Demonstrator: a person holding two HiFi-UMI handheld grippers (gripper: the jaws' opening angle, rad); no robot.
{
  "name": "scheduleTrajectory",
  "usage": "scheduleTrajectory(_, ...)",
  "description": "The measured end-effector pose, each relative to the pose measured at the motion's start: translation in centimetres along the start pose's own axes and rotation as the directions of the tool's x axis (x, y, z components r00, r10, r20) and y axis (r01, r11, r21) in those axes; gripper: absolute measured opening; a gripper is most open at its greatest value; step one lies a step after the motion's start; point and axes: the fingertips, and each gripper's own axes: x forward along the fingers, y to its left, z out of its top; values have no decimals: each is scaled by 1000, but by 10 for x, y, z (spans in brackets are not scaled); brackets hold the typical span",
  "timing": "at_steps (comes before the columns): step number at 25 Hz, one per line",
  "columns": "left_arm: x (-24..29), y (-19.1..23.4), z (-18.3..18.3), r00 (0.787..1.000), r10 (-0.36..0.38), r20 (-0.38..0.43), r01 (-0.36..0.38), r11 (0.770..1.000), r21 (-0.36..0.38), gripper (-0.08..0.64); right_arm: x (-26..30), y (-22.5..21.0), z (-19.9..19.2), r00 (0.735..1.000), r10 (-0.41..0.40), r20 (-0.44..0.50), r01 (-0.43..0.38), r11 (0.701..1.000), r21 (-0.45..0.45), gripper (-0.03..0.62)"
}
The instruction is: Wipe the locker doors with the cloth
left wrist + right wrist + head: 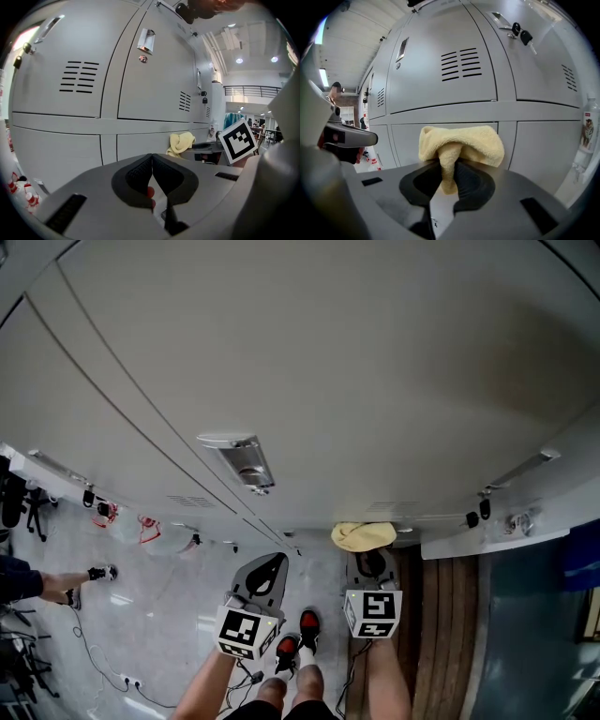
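My right hand-held gripper [449, 165] pinches a bunched yellow cloth [464, 143] between its jaws, close in front of the lower grey locker doors [440, 119]. My left hand-held gripper [151, 163] hangs beside it, jaws pressed together on nothing.

Two grey two-jaw grippers show in the head view: the left gripper [270, 563] at 6 o'clock and the right gripper [372, 557] toward 5. There is one yellow terry cloth [461, 143]. Two red-and-black shoes [308, 622] sit at 6 o'clock. The right gripper view shows three sets of vent slots [461, 63], two dark keys [515, 28] at 1 o'clock, and one clear plastic bottle [587, 126] at 3 o'clock.
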Motion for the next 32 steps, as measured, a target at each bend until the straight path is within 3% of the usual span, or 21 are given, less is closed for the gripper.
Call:
scheduleTrajectory(10,14,-18,-3,1000,-21,-4,21,1000,-2,23,-11,-38,-5,999,-53,-9,53,999,2,74)
scheduleTrajectory(18,17,-21,-6,1000,-9,-8,9,1000,0,23,-11,-44,-7,999,-46,-4,47,999,21,74)
scheduleTrajectory(28,11,-18,-18,1000,6,-30,-6,1000,6,23,-41,3,-16,999,49,15,-48,997,-65,74)
scheduleTrajectory(32,8,-17,-26,999,5,-41,-5,1000,5,23,-49,21,-23,997,75,12,-74,997,-35,74)
